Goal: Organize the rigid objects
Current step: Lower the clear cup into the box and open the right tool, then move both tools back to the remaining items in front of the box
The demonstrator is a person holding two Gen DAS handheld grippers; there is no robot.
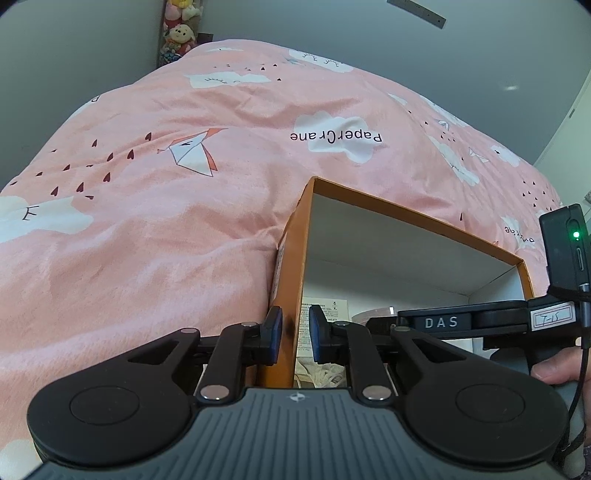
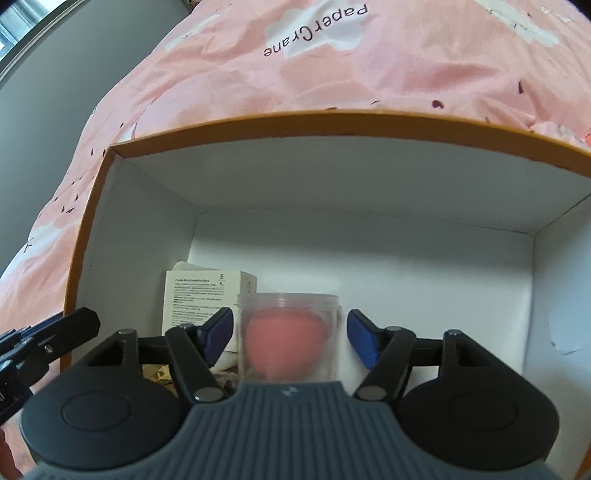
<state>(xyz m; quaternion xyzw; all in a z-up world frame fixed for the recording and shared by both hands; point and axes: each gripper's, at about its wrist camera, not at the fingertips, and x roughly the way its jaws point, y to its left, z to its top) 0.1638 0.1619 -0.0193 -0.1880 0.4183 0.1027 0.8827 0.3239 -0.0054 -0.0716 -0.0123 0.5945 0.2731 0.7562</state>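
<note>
An orange cardboard box (image 1: pixel 291 266) with a white inside lies on a pink bedspread. My left gripper (image 1: pixel 295 338) is shut on the box's left wall, one pad outside and one inside. My right gripper (image 2: pixel 290 341) is open inside the box (image 2: pixel 88 206). A clear plastic jar (image 2: pixel 288 336) with a pink sponge inside stands between its fingers, apart from both pads. A white printed carton (image 2: pixel 199 299) stands just behind and left of the jar; it also shows in the left wrist view (image 1: pixel 325 314).
The pink bedspread (image 1: pixel 166 221) with cloud and paper-crane prints surrounds the box. The right gripper's body (image 1: pixel 461 321) reaches into the box from the right. Crumpled wrappers (image 2: pixel 162 374) lie on the box floor. Stuffed toys (image 1: pixel 177 33) stand by the far wall.
</note>
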